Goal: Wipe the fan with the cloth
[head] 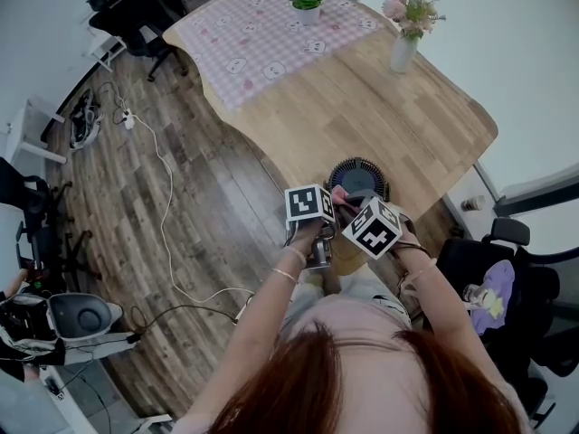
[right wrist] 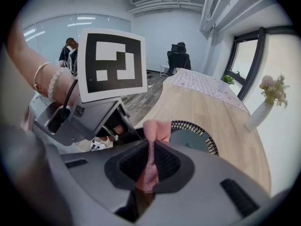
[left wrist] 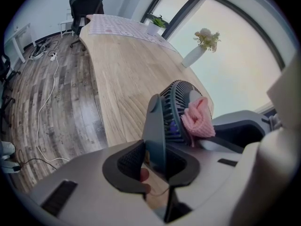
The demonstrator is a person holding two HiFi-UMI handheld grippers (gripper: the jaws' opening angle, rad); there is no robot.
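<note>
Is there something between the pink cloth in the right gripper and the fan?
Nothing visible. The cloth, pinched in the right gripper, seems to rest against the grille of the fan. The left gripper holds the fan by its stand, clear of that face.

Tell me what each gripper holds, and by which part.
The left gripper grips the fan by its flat stand; the right gripper pinches the pink cloth near its middle.

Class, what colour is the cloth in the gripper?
Pink; the cloth shows best in the left gripper view.
</note>
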